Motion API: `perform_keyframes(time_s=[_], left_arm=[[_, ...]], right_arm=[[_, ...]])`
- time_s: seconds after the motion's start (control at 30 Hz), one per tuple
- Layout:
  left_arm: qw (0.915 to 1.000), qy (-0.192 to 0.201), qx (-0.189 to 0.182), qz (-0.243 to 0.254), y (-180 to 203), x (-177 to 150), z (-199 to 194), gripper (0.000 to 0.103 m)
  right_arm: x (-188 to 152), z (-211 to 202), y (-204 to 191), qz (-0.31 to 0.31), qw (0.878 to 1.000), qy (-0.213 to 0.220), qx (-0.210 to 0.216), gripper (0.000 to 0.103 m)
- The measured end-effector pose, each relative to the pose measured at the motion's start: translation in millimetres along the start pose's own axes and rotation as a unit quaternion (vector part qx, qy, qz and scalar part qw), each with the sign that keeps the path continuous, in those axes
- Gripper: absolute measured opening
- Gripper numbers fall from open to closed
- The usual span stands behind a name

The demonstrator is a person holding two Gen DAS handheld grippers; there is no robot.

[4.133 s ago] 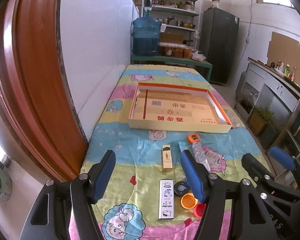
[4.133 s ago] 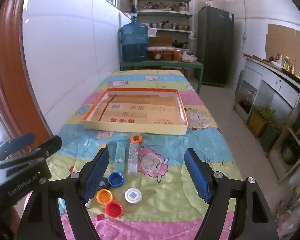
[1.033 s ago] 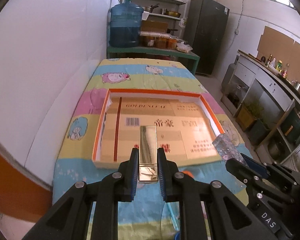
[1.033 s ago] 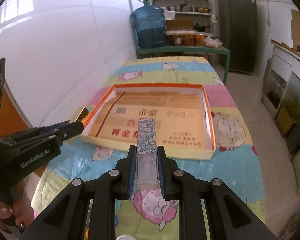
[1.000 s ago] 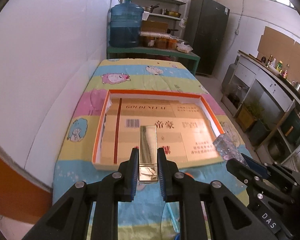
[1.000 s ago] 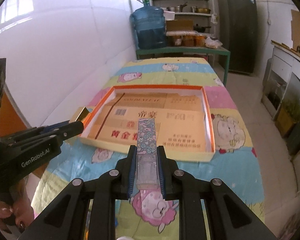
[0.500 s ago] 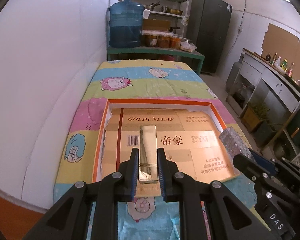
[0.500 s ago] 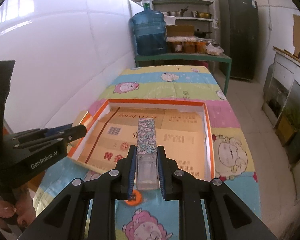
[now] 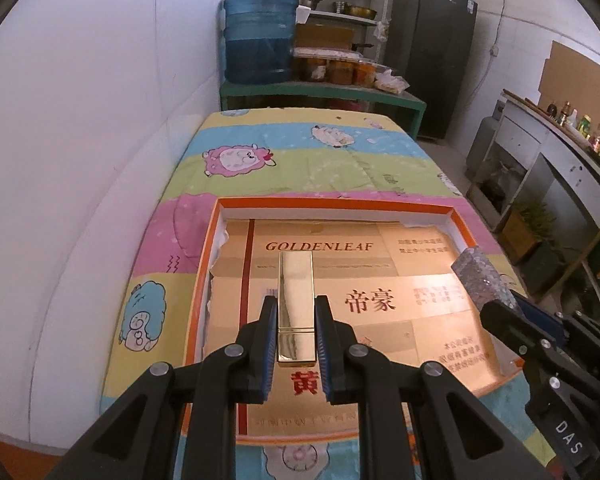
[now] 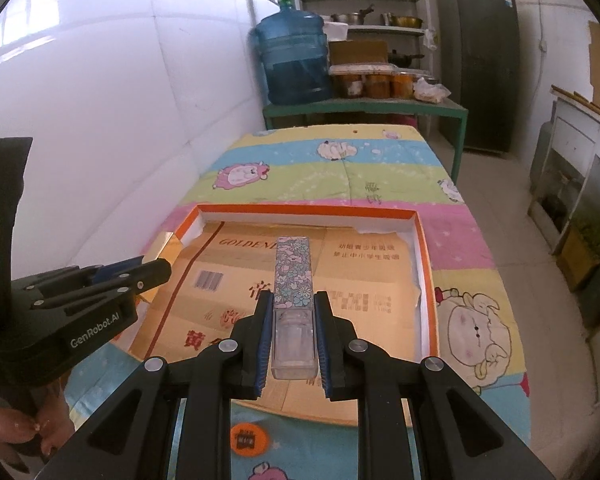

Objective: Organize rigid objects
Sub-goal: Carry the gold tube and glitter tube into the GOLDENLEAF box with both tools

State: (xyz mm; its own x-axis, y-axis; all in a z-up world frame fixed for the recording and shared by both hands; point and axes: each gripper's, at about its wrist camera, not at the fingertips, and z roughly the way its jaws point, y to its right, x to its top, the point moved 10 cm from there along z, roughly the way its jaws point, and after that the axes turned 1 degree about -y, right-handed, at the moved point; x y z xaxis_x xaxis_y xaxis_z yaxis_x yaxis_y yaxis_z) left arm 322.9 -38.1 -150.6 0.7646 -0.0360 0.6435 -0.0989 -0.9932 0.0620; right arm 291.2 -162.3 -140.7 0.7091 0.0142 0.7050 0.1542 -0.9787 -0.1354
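My left gripper (image 9: 295, 312) is shut on a slim gold box (image 9: 295, 292), which sticks out forward over the orange-rimmed tray (image 9: 332, 203). Gold cardboard printed GOLDENLEAF lines the tray's floor. My right gripper (image 10: 293, 308) is shut on a long box with a floral top and a clear end (image 10: 293, 280), held above the same tray (image 10: 426, 272). In the left wrist view the right gripper (image 9: 500, 312) comes in from the right with the floral box's glittery end (image 9: 478, 276). The left gripper (image 10: 156, 270) shows at the left of the right wrist view, holding the gold box (image 10: 168, 246).
The tray lies on a table under a striped cartoon cloth (image 9: 320, 160), with a white wall along its left. An orange lid (image 10: 244, 438) lies on the cloth just before the tray. A water jug (image 9: 258, 36), shelves and a dark fridge stand behind the table. A hand (image 10: 24, 432) holds the left gripper.
Both grippers have moved forward over the table and now hang above the tray, each still holding its box. The tray looks nearer and larger in both views.
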Motion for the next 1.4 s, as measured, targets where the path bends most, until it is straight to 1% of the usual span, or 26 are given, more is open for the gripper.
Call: perform_keyframes(time_s=[0.23,0.5,0.83,1.4], left_arm=[[0.9998,-0.015,0.009,0.001,-3.0,1.1,25.0,0.018],[0.9991,-0.039,0.013,0.001,-4.5,-5.7,50.9,0.018],[0.9979,-0.065,0.002,0.0,-2.0,-15.1,75.0,0.018],[0.9981,-0.06,-0.002,0.009,-2.0,-18.4,81.2,0.019]], right_arm=[[2.3,21.5,6.6,0.005,1.0,-0.009,0.003,0.02],[-1.2,45.5,12.5,0.01,1.0,-0.025,0.004,0.02],[-13.0,70.9,19.8,0.011,0.999,-0.05,-0.001,0.02],[-28.0,89.9,22.5,0.012,0.997,-0.076,-0.007,0.02]])
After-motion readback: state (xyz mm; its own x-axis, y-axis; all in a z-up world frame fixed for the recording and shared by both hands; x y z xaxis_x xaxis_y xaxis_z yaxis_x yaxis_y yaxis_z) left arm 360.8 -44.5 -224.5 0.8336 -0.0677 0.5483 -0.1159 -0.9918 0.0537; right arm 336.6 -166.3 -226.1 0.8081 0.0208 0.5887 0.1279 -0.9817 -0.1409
